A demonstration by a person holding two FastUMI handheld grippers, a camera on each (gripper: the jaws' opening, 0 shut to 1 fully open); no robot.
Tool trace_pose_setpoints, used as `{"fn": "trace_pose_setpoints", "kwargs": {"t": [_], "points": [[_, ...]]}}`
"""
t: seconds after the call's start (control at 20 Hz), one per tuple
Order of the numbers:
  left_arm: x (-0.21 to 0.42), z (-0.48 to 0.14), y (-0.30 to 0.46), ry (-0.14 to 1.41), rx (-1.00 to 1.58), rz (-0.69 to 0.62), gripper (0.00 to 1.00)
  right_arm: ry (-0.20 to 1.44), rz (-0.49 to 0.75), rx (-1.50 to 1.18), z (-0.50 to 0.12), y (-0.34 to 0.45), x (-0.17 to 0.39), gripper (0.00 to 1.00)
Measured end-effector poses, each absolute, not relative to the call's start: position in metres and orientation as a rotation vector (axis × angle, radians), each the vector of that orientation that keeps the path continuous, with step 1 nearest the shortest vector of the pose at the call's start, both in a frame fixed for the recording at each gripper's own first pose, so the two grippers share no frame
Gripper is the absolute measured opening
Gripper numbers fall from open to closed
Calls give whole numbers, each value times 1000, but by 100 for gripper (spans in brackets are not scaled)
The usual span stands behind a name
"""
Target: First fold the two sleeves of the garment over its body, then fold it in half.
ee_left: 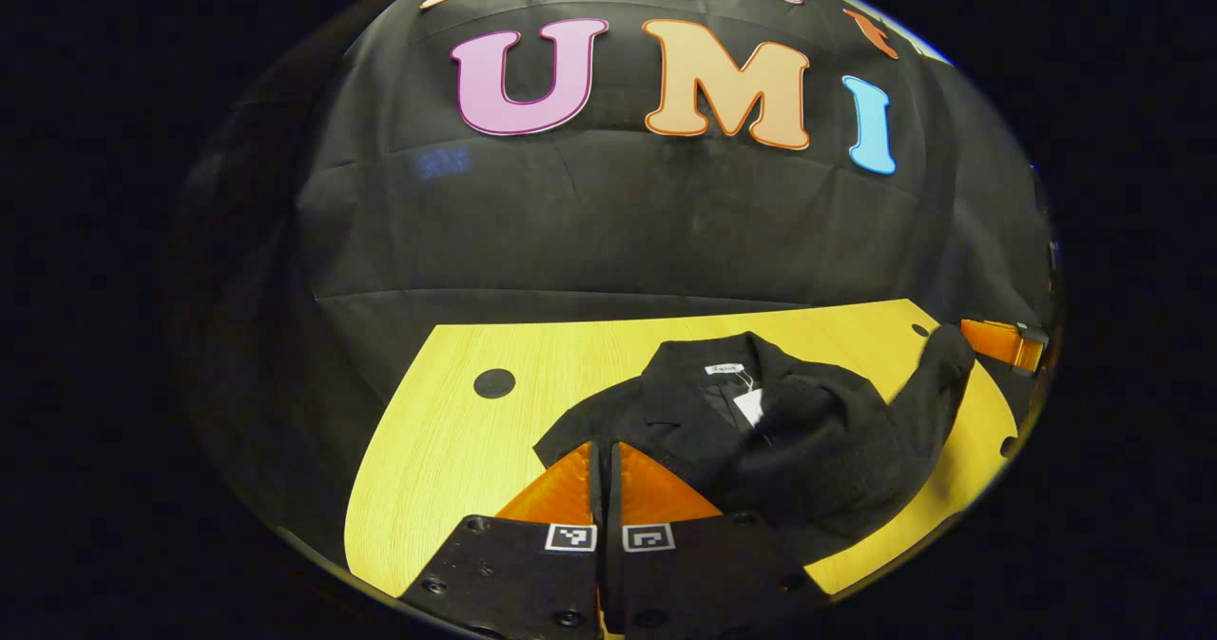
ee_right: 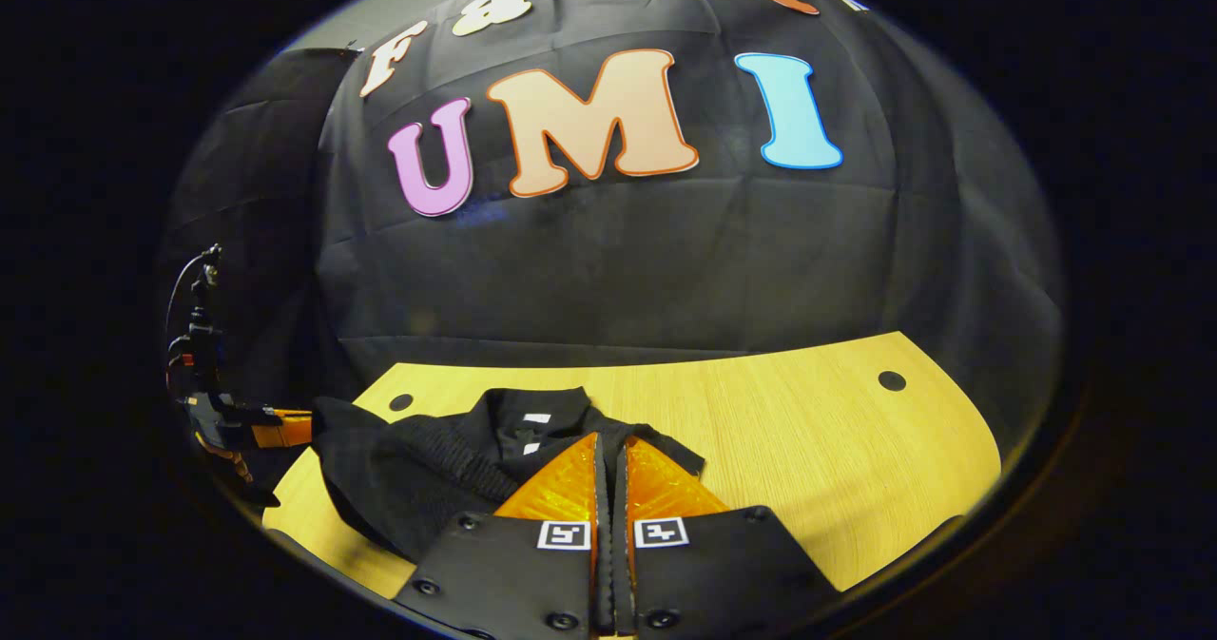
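A black garment (ee_left: 694,412) lies collar-up on the yellow wooden table (ee_left: 447,459), with a white label at its neck. My left gripper (ee_left: 604,448) is shut, its tips at the garment's near left edge with cloth pinched between them. At the far right, the right gripper (ee_left: 998,343) holds up the end of a bunched sleeve (ee_left: 936,359). In the right gripper view the garment (ee_right: 428,469) spreads to the left. My right gripper (ee_right: 609,438) is shut on its shoulder edge. The left gripper (ee_right: 276,428) sits at the far left, with cloth reaching up to it.
The table (ee_right: 808,459) stretches bare to the right of the garment, with a round black hole (ee_right: 892,380) near its back corner. Another hole (ee_left: 494,383) lies left of the garment. Black cloth walls close the booth behind the table.
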State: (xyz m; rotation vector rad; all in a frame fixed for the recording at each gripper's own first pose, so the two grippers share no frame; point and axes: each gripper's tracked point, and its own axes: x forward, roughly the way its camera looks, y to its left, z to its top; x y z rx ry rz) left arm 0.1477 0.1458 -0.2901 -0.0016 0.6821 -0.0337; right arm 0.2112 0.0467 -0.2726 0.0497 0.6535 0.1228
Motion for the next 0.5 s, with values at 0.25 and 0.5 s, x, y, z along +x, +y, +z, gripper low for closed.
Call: {"fn": "trace_pose_setpoints", "kwargs": {"t": [0.25,0.5], "points": [[185,-270,176,532,2,89,33,686,34,31,-287,37,226,50],[181,-214,164,391,11,83,93,557,5,-58,-241,38,206,93]]}}
